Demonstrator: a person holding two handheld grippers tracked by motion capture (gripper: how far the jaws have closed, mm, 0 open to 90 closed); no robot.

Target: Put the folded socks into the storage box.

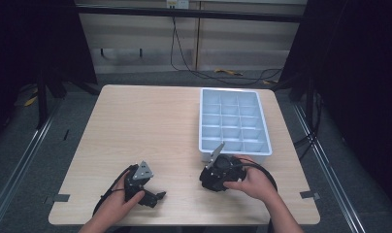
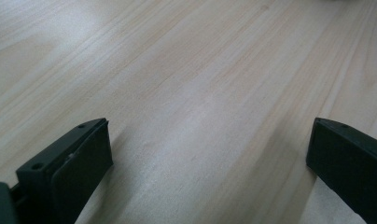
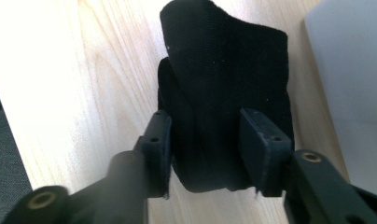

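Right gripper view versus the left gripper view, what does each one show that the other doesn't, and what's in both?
Right gripper view: a black cloth bundle pinched between the right claw's jaws, with the grey compartment tray's wall at the right edge. Left gripper view: the left claw with its jaws spread wide, nothing between them. Both: the light wooden table beneath black jaws.

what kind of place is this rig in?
Probably a lab or data-recording station, not a home: a bare wooden table ringed by black curtains, floor rails beside it, loose cables behind, and one grey divided tray.
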